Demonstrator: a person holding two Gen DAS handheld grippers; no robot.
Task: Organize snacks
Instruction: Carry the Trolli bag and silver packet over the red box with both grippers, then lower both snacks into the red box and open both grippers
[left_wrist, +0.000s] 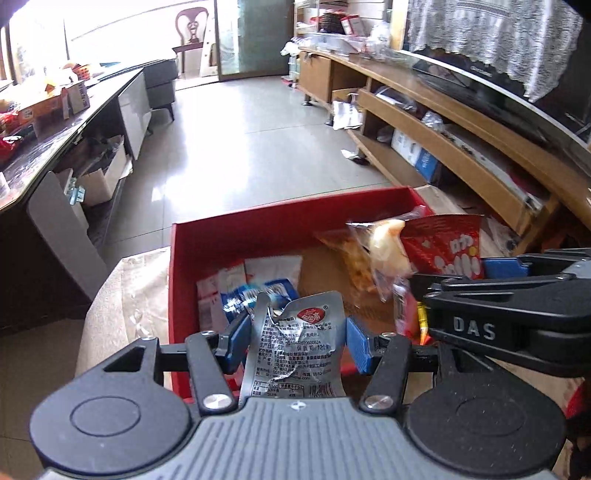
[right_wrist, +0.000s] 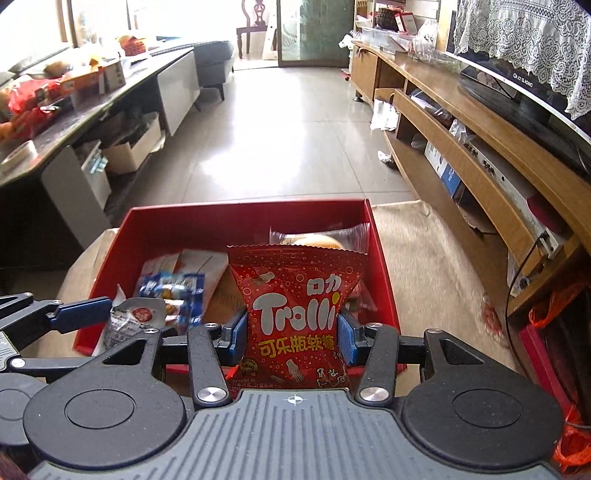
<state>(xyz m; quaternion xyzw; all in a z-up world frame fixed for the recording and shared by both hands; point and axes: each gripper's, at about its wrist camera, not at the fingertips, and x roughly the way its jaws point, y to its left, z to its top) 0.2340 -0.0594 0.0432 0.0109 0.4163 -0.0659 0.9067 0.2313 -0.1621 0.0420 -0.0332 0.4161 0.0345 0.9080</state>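
Both hands carry a snack above the red box (right_wrist: 192, 225), which sits on a beige cloth (right_wrist: 424, 251) straight ahead of and below both grippers. The left gripper (left_wrist: 295, 341) has its jaws narrowed on a silver packet (left_wrist: 295, 347), crumpled and standing upright between the blue pads, its long axis running away from the camera. The right gripper (right_wrist: 291, 334) has its jaws clamped on the waist of a red Trolli bag (right_wrist: 295, 314), also upright, top edge towards the box's far wall.

The two grippers are side by side and close (the right one's arm shows at the right edge of the left view), so neither is clearly nearer to the box.

Inside the box lie a blue-and-white packet (right_wrist: 177, 291) and pale sachets (left_wrist: 266, 266) on the left side and a clear-wrapped bun (right_wrist: 317, 240) at the far right; bare cardboard floor shows in the middle. In my judgement, the next move turns on that gap: each snack hangs over the near half, so setting it down means going forward and down.
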